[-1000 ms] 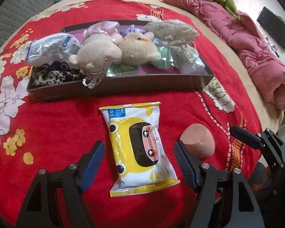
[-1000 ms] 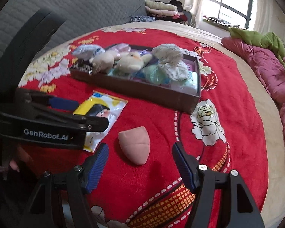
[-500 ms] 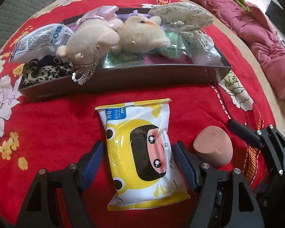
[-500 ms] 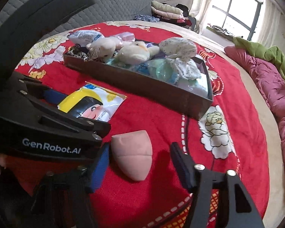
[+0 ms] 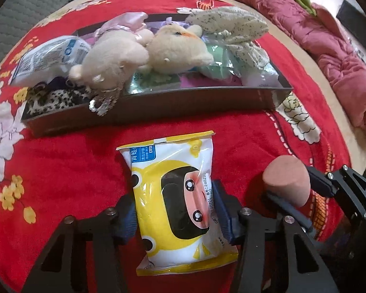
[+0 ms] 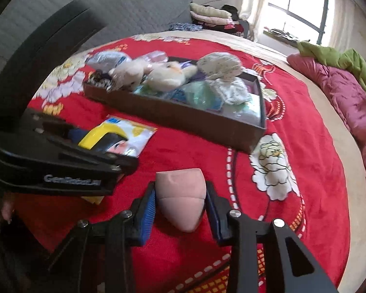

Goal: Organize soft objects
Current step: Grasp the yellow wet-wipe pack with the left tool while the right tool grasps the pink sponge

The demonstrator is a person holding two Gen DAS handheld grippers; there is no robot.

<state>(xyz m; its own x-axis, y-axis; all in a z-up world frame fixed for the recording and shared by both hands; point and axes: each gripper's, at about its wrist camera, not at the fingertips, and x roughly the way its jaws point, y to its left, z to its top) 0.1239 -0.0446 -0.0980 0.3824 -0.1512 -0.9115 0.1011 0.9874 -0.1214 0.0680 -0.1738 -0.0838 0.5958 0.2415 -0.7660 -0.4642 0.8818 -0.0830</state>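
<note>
My left gripper (image 5: 174, 210) is shut on a yellow-and-white wet wipes pack (image 5: 175, 195) that lies on the red blanket. My right gripper (image 6: 180, 204) is shut on a pink makeup sponge (image 6: 181, 199), which also shows in the left wrist view (image 5: 286, 179). The wipes pack shows in the right wrist view (image 6: 123, 138) behind the left gripper's body. A dark tray (image 5: 183, 105) just beyond holds two cream plush toys (image 5: 178, 48), a speckled cloth (image 5: 231, 24), packets and a leopard-print item.
The red floral blanket (image 5: 61, 171) covers a round bed. A pink quilt (image 5: 329, 56) with a green cloth lies at the right. A grey padded headboard (image 6: 109, 12) stands behind the tray (image 6: 183, 117). Folded clothes and a window are at the back.
Both grippers moved forward and down and closed: the left onto the wipes pack, the right onto the pink sponge. The tray now looks nearer.
</note>
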